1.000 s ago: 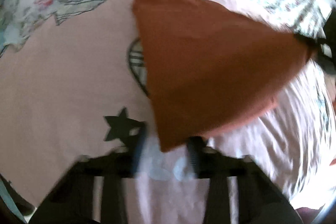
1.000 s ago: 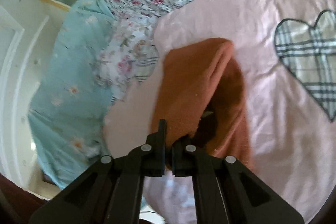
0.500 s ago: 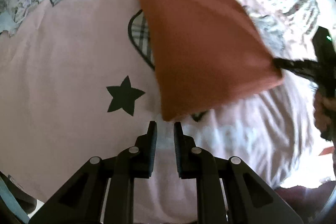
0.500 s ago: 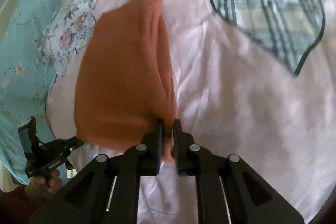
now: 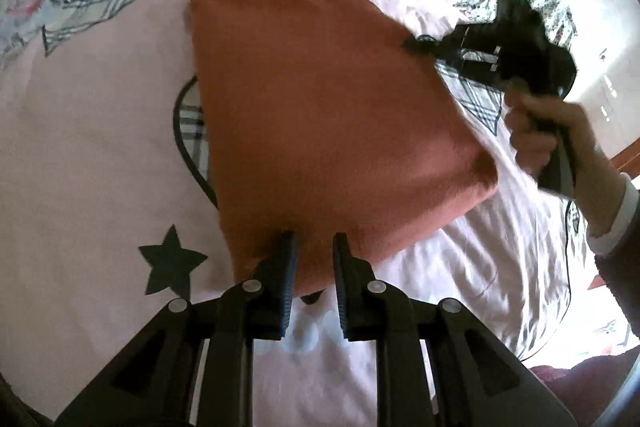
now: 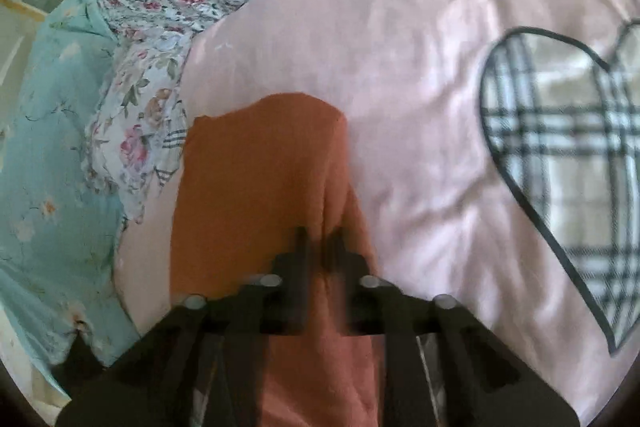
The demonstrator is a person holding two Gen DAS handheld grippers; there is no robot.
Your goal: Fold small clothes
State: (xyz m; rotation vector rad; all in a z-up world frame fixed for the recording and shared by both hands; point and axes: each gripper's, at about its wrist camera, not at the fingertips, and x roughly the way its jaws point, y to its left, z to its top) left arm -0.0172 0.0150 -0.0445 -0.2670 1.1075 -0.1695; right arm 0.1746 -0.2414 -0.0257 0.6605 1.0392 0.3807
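The soft orange folded cloth lies on the pink bed cover; the left tool is released, the blurry right tool maybe too, so next comes pressing it flat.

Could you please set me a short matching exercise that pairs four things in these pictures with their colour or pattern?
Things:
1. folded cloth
2. star
3. heart patch
4. sheet at the left edge

Colour or pattern:
A. black-and-white plaid
B. light blue with small flowers
C. rust orange
D. solid dark

Pairs: 1-C, 2-D, 3-A, 4-B
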